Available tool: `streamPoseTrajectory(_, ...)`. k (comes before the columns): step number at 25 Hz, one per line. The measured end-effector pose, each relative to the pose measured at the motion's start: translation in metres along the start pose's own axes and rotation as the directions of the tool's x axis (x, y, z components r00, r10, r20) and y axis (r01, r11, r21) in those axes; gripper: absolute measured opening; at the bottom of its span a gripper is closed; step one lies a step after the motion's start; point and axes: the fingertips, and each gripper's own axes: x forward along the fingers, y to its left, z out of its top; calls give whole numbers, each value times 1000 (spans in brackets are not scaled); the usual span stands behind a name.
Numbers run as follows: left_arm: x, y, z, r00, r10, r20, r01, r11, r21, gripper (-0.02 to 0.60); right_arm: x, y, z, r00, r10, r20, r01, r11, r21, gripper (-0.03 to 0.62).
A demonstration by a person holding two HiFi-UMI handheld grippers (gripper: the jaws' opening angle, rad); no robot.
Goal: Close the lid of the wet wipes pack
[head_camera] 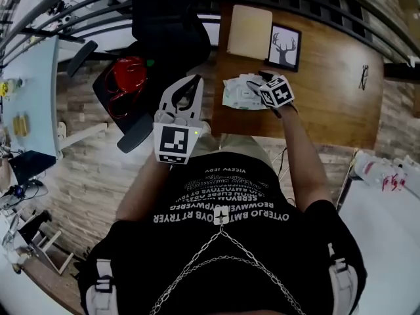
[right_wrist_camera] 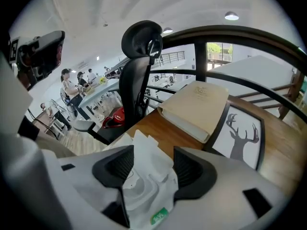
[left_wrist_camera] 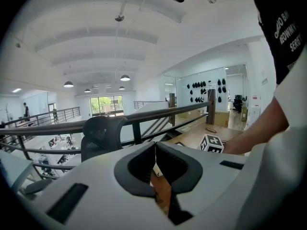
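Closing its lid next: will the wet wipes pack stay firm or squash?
Probably soft: the wet wipes pack looks crumpled, so it may dent. Lying flat on the wooden table, it seems unlikely to tip, but might slide.

Bright and even all round here: round ceiling lamps (left_wrist_camera: 124, 77) glowing, the far window (left_wrist_camera: 106, 104) blown out white. Shadows on the wooden table (head_camera: 328, 77) are soft. Heavy fisheye bending, the railing (right_wrist_camera: 230, 31) curving, black corners in both gripper views.
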Motion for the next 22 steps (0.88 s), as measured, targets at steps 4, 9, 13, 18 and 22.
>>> streamPoseTrajectory(4,-5,-1,9,1000,-2,23,2,1000,9,28,-10,7,2,1000,-9,-1,9,1000,-13,247)
streamPoseTrajectory(9,-8,-6,13,999,-23,41,22,1000,19,28,-18,21,-8,1000,-27,4,27,1000,3,247)
streamPoseTrajectory(13,-10,-11,15,998,-45,50,44,999,27,28,-24,31,-15,998,-45,31,44,999,29,247)
streamPoseTrajectory(18,-14,-17,12,996,-76,53,74,996,41,28,-26,50,-20,997,-33,70,32,999,22,247)
streamPoseTrajectory(22,-19,-16,9,995,-94,45,91,995,50,28,-21,69,-22,993,30,113,-37,997,63,241)
